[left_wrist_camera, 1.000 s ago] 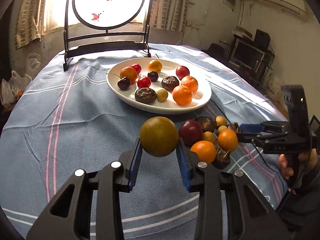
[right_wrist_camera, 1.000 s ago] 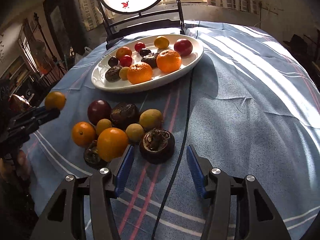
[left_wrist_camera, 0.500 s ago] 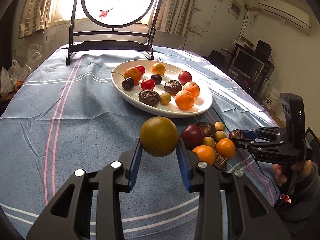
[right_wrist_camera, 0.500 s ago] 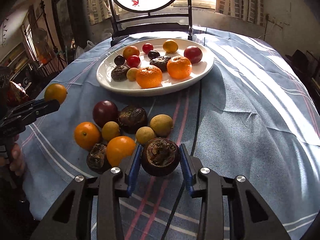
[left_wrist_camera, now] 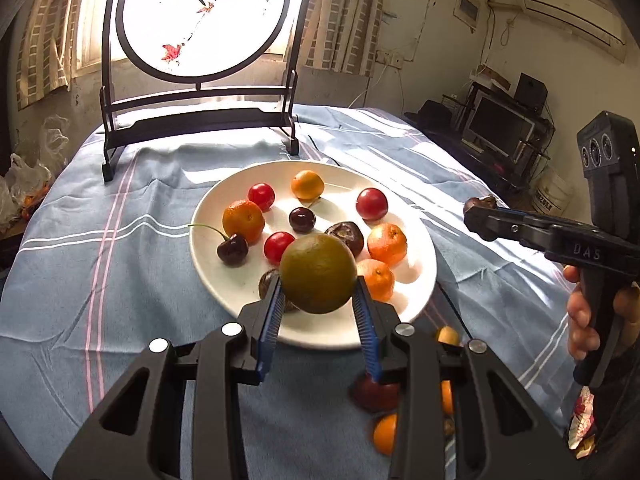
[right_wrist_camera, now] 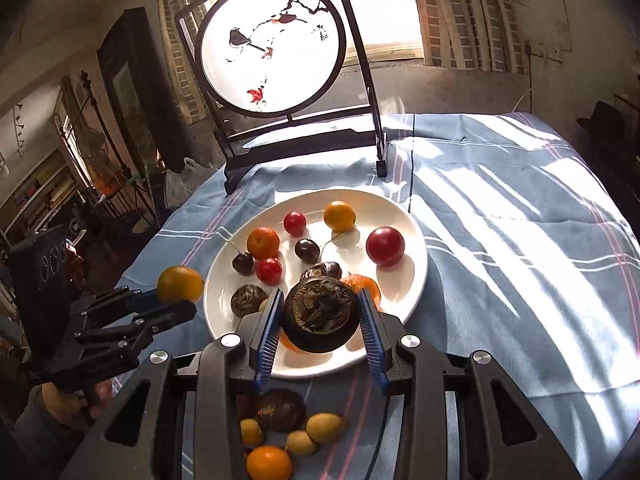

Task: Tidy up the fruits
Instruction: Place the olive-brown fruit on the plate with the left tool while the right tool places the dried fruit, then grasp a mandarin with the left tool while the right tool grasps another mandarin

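My left gripper (left_wrist_camera: 318, 310) is shut on a greenish-orange round fruit (left_wrist_camera: 318, 272) and holds it above the near edge of the white plate (left_wrist_camera: 420, 240). My right gripper (right_wrist_camera: 320, 322) is shut on a dark wrinkled mangosteen (right_wrist_camera: 320, 314) above the plate's (right_wrist_camera: 412, 236) near side. The plate holds several tangerines, cherries, red plums and dark fruits. Loose fruits lie on the blue cloth just below the grippers: a tangerine (right_wrist_camera: 269, 462) and small yellow ones (right_wrist_camera: 325, 427). The other gripper shows in each view, the right (left_wrist_camera: 480, 218) and the left (right_wrist_camera: 176, 300).
A round painted screen on a dark wooden stand (left_wrist_camera: 200, 128) stands on the table behind the plate. A black cable (right_wrist_camera: 384, 416) runs across the striped blue cloth (left_wrist_camera: 100, 280) by the plate. The table's right side drops off toward furniture and a monitor (left_wrist_camera: 496, 124).
My right gripper closed on the mangosteen and lifted it from the cloth. Both grippers have moved forward with their fruits and now hang over the plate.
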`<action>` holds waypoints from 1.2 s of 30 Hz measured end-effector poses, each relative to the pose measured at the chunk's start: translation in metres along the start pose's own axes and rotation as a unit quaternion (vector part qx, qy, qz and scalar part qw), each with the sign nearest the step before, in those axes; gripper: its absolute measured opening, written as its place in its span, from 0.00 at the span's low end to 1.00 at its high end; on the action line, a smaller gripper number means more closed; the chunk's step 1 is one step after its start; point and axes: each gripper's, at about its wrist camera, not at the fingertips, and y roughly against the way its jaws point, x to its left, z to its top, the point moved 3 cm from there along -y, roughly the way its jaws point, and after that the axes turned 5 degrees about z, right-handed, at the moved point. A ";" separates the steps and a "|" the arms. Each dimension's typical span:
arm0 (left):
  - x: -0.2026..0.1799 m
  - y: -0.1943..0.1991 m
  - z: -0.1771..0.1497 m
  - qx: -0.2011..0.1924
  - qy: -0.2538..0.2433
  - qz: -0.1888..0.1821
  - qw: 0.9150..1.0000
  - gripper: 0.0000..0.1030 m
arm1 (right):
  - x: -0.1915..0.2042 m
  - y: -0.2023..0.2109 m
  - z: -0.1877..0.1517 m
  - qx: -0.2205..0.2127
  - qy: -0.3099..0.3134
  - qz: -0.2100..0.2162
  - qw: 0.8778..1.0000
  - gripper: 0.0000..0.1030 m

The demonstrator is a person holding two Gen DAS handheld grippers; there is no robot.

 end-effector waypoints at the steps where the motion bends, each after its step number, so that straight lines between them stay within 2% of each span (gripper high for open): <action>1: 0.003 -0.012 0.006 0.010 0.006 0.001 1.000 0.33 | 0.000 -0.012 0.009 0.002 0.000 -0.005 1.000 0.37; 7: 0.012 -0.059 0.024 0.048 0.019 0.021 0.998 0.36 | -0.007 -0.075 0.033 0.017 -0.002 -0.036 0.999 0.38; 8: 0.014 -0.060 0.025 0.045 0.026 0.020 0.998 0.39 | -0.008 -0.076 0.034 0.011 -0.003 -0.041 0.999 0.40; 9: 0.017 -0.058 0.026 0.041 0.034 0.021 0.998 0.52 | -0.009 -0.073 0.033 0.004 -0.004 -0.044 0.999 0.49; 10: 0.020 -0.054 0.026 0.032 0.043 0.021 0.998 0.64 | -0.009 -0.069 0.031 -0.002 -0.006 -0.042 0.999 0.52; 12: 0.022 -0.041 0.025 0.017 0.048 0.023 0.998 0.68 | -0.007 -0.057 0.024 -0.005 -0.002 -0.037 0.999 0.52; 16: 0.009 -0.012 0.003 0.015 0.025 0.012 0.999 0.68 | 0.002 -0.020 -0.007 -0.009 0.018 -0.039 0.999 0.53; 20: -0.015 0.021 -0.044 0.030 -0.033 0.006 0.999 0.68 | 0.000 0.014 -0.060 0.002 0.021 -0.050 0.999 0.58; 23: -0.032 0.039 -0.080 0.044 -0.071 -0.002 0.996 0.68 | -0.009 0.035 -0.096 0.003 0.001 -0.046 0.999 0.58; 26: -0.045 0.043 -0.103 0.055 -0.093 0.002 0.994 0.68 | -0.018 0.047 -0.118 -0.005 -0.024 -0.033 0.999 0.58; 29: -0.051 0.038 -0.110 0.054 -0.090 0.010 0.994 0.67 | -0.028 0.050 -0.126 -0.009 -0.060 -0.014 0.998 0.58; 31: -0.052 0.033 -0.108 0.058 -0.076 -0.004 0.995 0.53 | -0.032 0.050 -0.127 -0.010 -0.072 -0.004 0.997 0.58; 33: -0.054 0.027 -0.107 0.059 -0.072 -0.002 0.996 0.52 | -0.036 0.050 -0.127 -0.010 -0.084 0.000 0.996 0.58; 36: -0.060 0.016 -0.106 0.073 -0.071 -0.007 0.995 0.46 | -0.036 0.051 -0.128 -0.014 -0.087 0.003 0.996 0.58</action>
